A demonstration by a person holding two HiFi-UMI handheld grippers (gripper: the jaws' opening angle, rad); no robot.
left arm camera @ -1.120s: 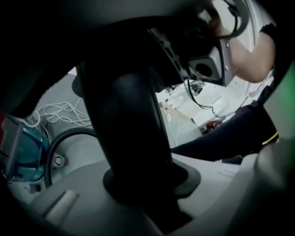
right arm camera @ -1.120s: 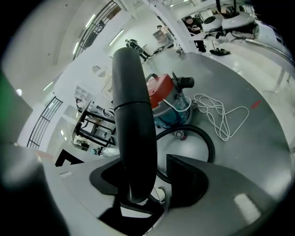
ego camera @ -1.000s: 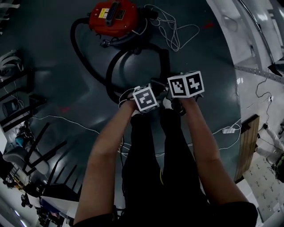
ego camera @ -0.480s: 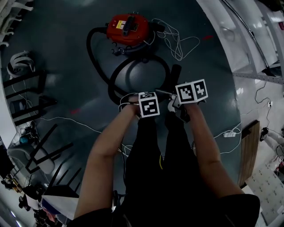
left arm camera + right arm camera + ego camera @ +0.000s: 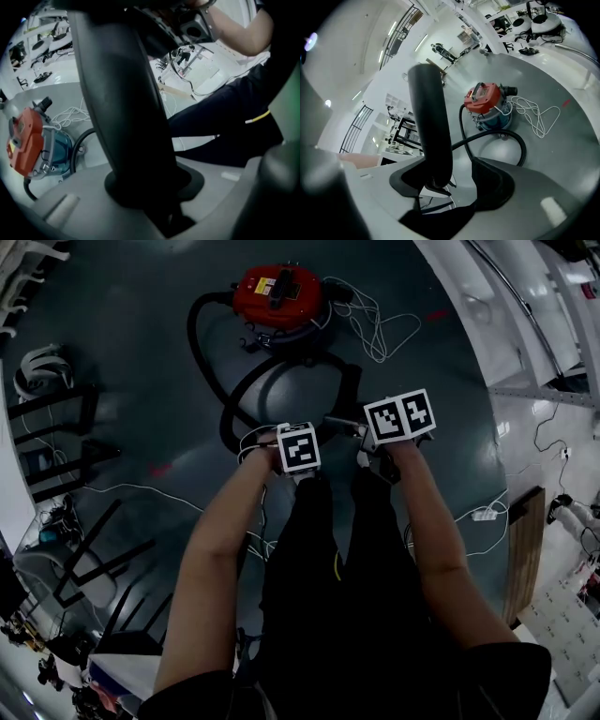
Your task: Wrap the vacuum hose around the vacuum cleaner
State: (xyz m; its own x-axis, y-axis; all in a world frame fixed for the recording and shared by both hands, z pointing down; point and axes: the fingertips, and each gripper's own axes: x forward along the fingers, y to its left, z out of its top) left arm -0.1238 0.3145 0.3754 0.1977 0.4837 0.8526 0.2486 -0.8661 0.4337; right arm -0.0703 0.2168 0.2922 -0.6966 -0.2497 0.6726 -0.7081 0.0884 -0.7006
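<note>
The right gripper (image 5: 459,185) has just been opening, so the stiff black tube (image 5: 122,93) stands loose between its jaws and only the left gripper (image 5: 150,197) squeezes it, with the bendy black hose (image 5: 521,144) looped on the floor (image 5: 112,315) by the far red vacuum cleaner (image 5: 278,292).

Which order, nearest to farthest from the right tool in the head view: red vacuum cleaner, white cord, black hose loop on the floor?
From the right tool, whose jaws have just been opening with the hose end between them:
1. Black hose loop, just ahead on the floor.
2. White cord, farther ahead.
3. Red vacuum cleaner, farthest, ahead to the left.
</note>
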